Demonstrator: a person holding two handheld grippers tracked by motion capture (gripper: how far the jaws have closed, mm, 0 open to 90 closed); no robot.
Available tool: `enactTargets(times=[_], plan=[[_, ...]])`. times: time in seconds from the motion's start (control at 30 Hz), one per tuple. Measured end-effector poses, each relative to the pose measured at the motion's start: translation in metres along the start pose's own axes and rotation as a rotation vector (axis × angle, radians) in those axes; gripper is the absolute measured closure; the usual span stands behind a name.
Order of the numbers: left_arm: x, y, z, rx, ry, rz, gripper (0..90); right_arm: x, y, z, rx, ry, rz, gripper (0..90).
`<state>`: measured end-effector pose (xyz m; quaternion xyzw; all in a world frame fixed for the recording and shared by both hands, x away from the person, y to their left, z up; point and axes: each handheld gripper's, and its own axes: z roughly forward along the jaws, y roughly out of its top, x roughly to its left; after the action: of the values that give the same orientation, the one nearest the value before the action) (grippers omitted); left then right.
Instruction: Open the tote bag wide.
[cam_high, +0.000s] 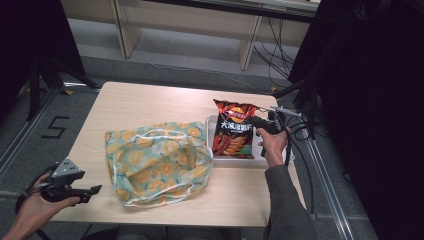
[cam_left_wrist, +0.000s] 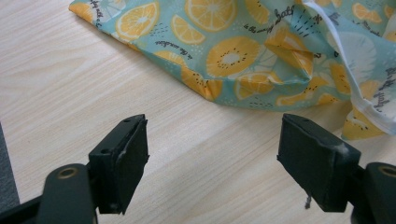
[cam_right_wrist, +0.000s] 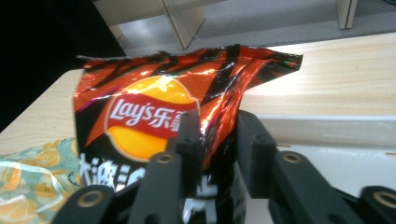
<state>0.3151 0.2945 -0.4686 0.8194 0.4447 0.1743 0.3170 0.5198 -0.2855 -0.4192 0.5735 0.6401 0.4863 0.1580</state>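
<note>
A red and black Lay's chip bag (cam_high: 232, 131) stands upright in a white tray (cam_high: 212, 120) at the table's right side. My right gripper (cam_high: 260, 122) reaches the bag's upper right edge from the right. In the right gripper view the bag (cam_right_wrist: 154, 107) has its crumpled edge between the two jaws of the right gripper (cam_right_wrist: 217, 121), which stand a little apart around it without clamping. My left gripper (cam_high: 97, 189) is held at the table's near left corner, open and empty. In its own view the left gripper (cam_left_wrist: 212, 140) faces a corner of the fruit-print cloth bag (cam_left_wrist: 243, 51).
The teal cloth bag (cam_high: 157, 160) with orange slices lies slack across the middle of the wooden table (cam_high: 150, 100), its white-trimmed mouth toward the tray. The tray's rim (cam_right_wrist: 327, 126) runs behind the jaws. Black curtains, stands and cables flank the table.
</note>
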Motion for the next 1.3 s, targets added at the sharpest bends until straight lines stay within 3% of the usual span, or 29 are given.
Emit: enactTargets(times=[0.07, 0.1, 0.2, 0.23, 0.27, 0.33, 0.37, 0.47, 0.5, 0.53, 0.57, 0.63, 0.67, 0.73, 0.77, 0.83, 0.9, 0.93, 0.97, 1.07, 1.1, 1.3], plan=[[0.001, 0.000, 0.000, 0.010, 0.000, 0.011, 23.9, -0.003, 0.000, 0.002, -0.018, 0.000, -0.032, 69.3], [0.001, 0.000, 0.000, 0.010, 0.001, 0.011, 23.8, 0.000, 0.001, -0.001, -0.014, -0.001, -0.002, 68.6], [0.000, 0.000, -0.001, 0.008, 0.007, 0.012, 23.8, 0.001, 0.002, -0.003, -0.035, 0.009, 0.002, 68.5], [-0.001, 0.000, 0.000, 0.003, 0.010, 0.003, 23.9, 0.004, 0.001, -0.005, -0.025, 0.009, 0.031, 68.0], [-0.001, 0.000, 0.000, -0.004, 0.013, -0.006, 23.9, 0.001, 0.002, -0.004, -0.041, 0.015, -0.020, 67.6], [-0.001, 0.000, 0.001, -0.008, 0.011, -0.008, 23.9, 0.008, 0.003, -0.008, -0.008, 0.023, 0.011, 65.8], [0.001, 0.000, -0.001, 0.010, 0.002, 0.012, 23.9, 0.007, 0.005, -0.007, -0.028, 0.019, -0.062, 65.1], [0.001, 0.000, -0.001, 0.007, 0.004, 0.006, 23.9, 0.017, 0.008, -0.010, -0.031, 0.027, -0.115, 61.8], [0.001, 0.000, 0.000, 0.004, 0.003, -0.003, 23.8, 0.026, 0.008, -0.013, -0.013, 0.031, -0.077, 60.7], [0.001, 0.000, 0.000, 0.004, 0.003, -0.001, 23.8, 0.030, 0.009, -0.013, -0.021, 0.043, -0.109, 59.6], [0.000, 0.000, -0.001, 0.004, 0.003, -0.002, 23.9, 0.034, 0.009, -0.015, -0.010, 0.042, -0.108, 58.5], [0.000, 0.000, -0.001, 0.004, 0.006, 0.009, 23.8, 0.043, 0.008, -0.017, -0.014, 0.056, -0.150, 56.6], [0.000, 0.000, -0.001, 0.004, 0.007, 0.011, 23.8, 0.046, 0.008, -0.018, -0.019, 0.065, -0.201, 55.1], [0.000, 0.000, -0.001, 0.003, 0.007, 0.010, 23.8, 0.057, 0.006, -0.021, -0.004, 0.079, -0.189, 53.4], [0.000, 0.000, -0.001, 0.003, 0.007, 0.010, 23.8, 0.060, 0.005, -0.021, -0.014, 0.088, -0.252, 52.7], [0.000, 0.000, -0.001, 0.004, 0.008, 0.009, 23.7, 0.071, 0.002, -0.026, 0.021, 0.089, -0.229, 51.2], [0.000, 0.000, -0.001, 0.005, 0.008, 0.010, 23.7, 0.077, 0.001, -0.026, 0.004, 0.116, -0.291, 50.4], [0.000, 0.000, -0.001, 0.002, 0.008, 0.007, 23.7, 0.081, -0.001, -0.027, 0.008, 0.122, -0.279, 49.9], [0.000, 0.001, -0.001, 0.005, 0.008, 0.007, 23.7, 0.086, -0.002, -0.028, 0.006, 0.123, -0.308, 49.3], [0.000, 0.000, -0.001, 0.003, 0.008, 0.006, 23.7, 0.096, -0.005, -0.029, 0.016, 0.149, -0.334, 48.3], [0.000, 0.001, -0.001, 0.005, 0.008, 0.006, 23.7, 0.100, -0.007, -0.030, 0.016, 0.159, -0.321, 48.2], [0.000, 0.001, -0.002, -0.002, 0.009, 0.008, 23.7, 0.109, -0.014, -0.027, 0.026, 0.187, -0.349, 47.4]])
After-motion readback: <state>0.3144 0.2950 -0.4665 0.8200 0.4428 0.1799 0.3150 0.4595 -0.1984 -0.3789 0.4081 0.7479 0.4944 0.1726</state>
